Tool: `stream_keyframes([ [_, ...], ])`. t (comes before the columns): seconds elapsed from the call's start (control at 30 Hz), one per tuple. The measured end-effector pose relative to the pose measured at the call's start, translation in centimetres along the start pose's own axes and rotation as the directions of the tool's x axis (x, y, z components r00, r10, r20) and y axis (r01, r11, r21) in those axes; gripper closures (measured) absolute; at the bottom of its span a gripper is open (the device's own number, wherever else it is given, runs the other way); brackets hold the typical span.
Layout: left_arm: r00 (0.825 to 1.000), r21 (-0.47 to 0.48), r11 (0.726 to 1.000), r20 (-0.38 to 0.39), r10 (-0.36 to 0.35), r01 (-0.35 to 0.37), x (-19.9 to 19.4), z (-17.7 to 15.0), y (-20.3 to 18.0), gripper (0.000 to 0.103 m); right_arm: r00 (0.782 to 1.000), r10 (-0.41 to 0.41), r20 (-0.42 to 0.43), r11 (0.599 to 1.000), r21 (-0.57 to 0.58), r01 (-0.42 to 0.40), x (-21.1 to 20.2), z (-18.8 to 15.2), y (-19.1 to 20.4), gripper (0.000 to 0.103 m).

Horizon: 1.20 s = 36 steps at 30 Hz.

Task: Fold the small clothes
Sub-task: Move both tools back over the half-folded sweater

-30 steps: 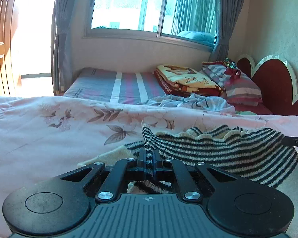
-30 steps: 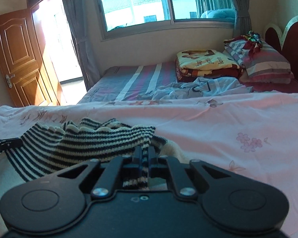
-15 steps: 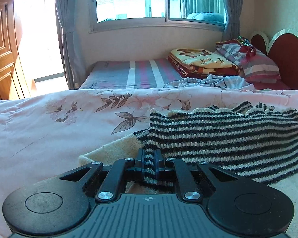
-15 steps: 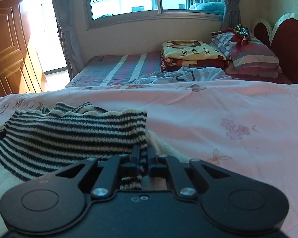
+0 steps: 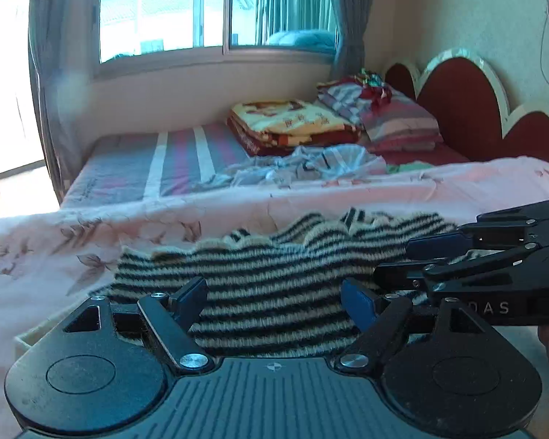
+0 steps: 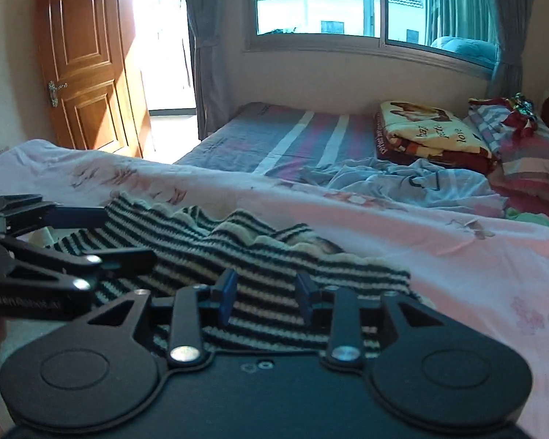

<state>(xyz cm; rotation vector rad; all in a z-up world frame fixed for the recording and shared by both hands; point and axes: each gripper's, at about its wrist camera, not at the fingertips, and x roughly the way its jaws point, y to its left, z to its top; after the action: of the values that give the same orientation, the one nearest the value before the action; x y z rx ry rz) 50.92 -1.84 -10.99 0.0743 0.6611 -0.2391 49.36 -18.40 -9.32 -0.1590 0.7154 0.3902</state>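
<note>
From where I stand, the left gripper sits low over the striped knit garment, its jaws just having been opening and now spread wide, with the knit lying under the gap and neither pad pressing on it. The garment rests folded over on the pink floral bedspread, its scalloped edge on the far side. Beside it on the right, the right gripper has also just been opening; its 2 fingers stand partly apart and grip nothing, the cloth lying loose beneath them. The knit looks soft, light and floppy, so I would take it at the 2 near corners, pinching both layers together.
</note>
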Motion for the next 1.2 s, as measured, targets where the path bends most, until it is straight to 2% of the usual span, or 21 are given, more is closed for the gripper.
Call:
stream_keyframes([
  [0.03,0.999,-0.006,1.000,-0.043,-0.003,0.003,0.7,-0.1,0.1,0.022,1.000,-0.007,-0.023,1.000,-0.006,0.007,0.6,-0.4,-0.4,0.061],
  [0.07,0.999,-0.024,1.000,-0.049,-0.010,0.009,0.8,-0.1,0.6,0.023,1.000,-0.017,-0.008,1.000,-0.013,0.017,0.5,-0.8,-1.0,0.062],
  [0.1,0.999,-0.027,0.999,-0.049,0.018,-0.019,0.6,-0.1,1.2,0.023,0.998,-0.055,-0.001,0.998,-0.005,0.055,0.3,-1.0,-1.8,0.062],
  [0.17,0.994,0.027,0.995,-0.048,0.095,-0.093,0.3,-0.8,2.5,0.023,0.994,-0.107,0.000,0.992,0.075,0.106,-0.5,-1.4,-4.4,0.062],
  [0.2,0.993,0.037,0.994,-0.047,0.107,-0.105,-0.2,-1.4,3.5,0.023,0.994,-0.105,0.003,0.989,0.108,0.104,-1.0,-1.7,-5.7,0.065],
  [0.23,0.996,0.029,0.996,-0.043,0.084,-0.082,-0.6,-1.9,4.5,0.023,0.996,-0.085,0.006,0.988,0.131,0.084,-1.4,-1.9,-6.6,0.069],
  [0.3,0.996,0.027,0.997,-0.041,0.076,-0.075,-1.3,-2.1,5.3,0.023,0.996,-0.088,0.000,0.992,0.088,0.088,-1.6,-2.0,-6.4,0.069],
  [0.37,0.991,0.043,0.991,-0.035,0.129,-0.128,-2.1,-1.7,4.6,0.023,0.993,-0.117,0.002,0.992,0.051,0.116,-2.3,-1.7,-5.1,0.066],
  [0.43,0.996,0.011,0.996,0.016,0.086,-0.086,-4.3,-1.6,3.8,0.023,0.993,-0.093,0.068,0.996,0.021,0.092,-4.7,-1.9,-3.3,0.059],
  [0.5,0.998,0.021,0.999,0.053,0.034,-0.035,-6.2,-2.0,2.4,0.023,0.996,-0.014,0.093,0.999,-0.029,0.017,-6.2,-2.5,-1.4,0.059],
  [0.57,0.998,0.053,0.999,0.060,0.005,-0.008,-7.0,-2.6,0.7,0.022,0.996,0.057,0.066,0.994,-0.094,-0.051,-6.6,-3.3,1.0,0.060],
  [0.63,0.999,0.039,0.999,0.037,-0.036,0.035,-6.9,-3.4,0.0,0.022,0.994,0.100,0.034,0.988,-0.124,-0.096,-6.4,-4.0,2.7,0.060],
  [0.73,1.000,0.044,0.999,-0.005,-0.020,0.021,-6.8,-5.4,0.3,0.022,0.997,0.083,0.007,0.985,-0.153,-0.081,-6.3,-5.3,3.5,0.060],
  [0.83,1.000,0.015,1.000,0.002,0.021,-0.021,-8.4,-6.9,2.7,0.022,0.999,0.051,0.007,0.994,-0.096,-0.050,-7.6,-6.2,1.1,0.059],
  [0.9,0.998,-0.012,0.998,0.000,0.056,-0.056,-9.1,-7.8,4.8,0.022,0.999,-0.043,0.022,0.999,-0.031,0.044,-8.8,-7.4,-1.9,0.060],
  [0.93,0.999,-0.036,0.998,-0.002,0.049,-0.049,-9.3,-8.1,5.8,0.022,0.998,-0.065,0.016,0.998,-0.014,0.065,-9.0,-8.0,-3.2,0.060],
  [1.0,0.998,-0.049,0.997,-0.009,0.054,-0.055,-9.6,-8.0,6.2,0.022,0.999,-0.030,0.014,0.999,0.023,0.029,-9.6,-8.2,-4.4,0.060],
  [1.07,0.996,-0.039,0.995,-0.014,0.087,-0.087,-10.1,-7.2,5.2,0.023,0.998,-0.059,0.031,0.998,0.012,0.058,-10.5,-7.3,-3.3,0.062],
  [1.13,0.999,-0.037,0.999,0.037,0.039,-0.038,-11.5,-6.8,3.5,0.022,0.995,-0.006,0.103,1.000,0.011,0.005,-12.3,-6.6,-1.7,0.060],
  [1.2,0.999,-0.020,1.000,0.045,-0.002,0.003,-12.1,-6.7,1.7,0.022,0.992,0.068,0.106,0.998,-0.006,-0.068,-12.7,-6.2,0.5,0.061],
])
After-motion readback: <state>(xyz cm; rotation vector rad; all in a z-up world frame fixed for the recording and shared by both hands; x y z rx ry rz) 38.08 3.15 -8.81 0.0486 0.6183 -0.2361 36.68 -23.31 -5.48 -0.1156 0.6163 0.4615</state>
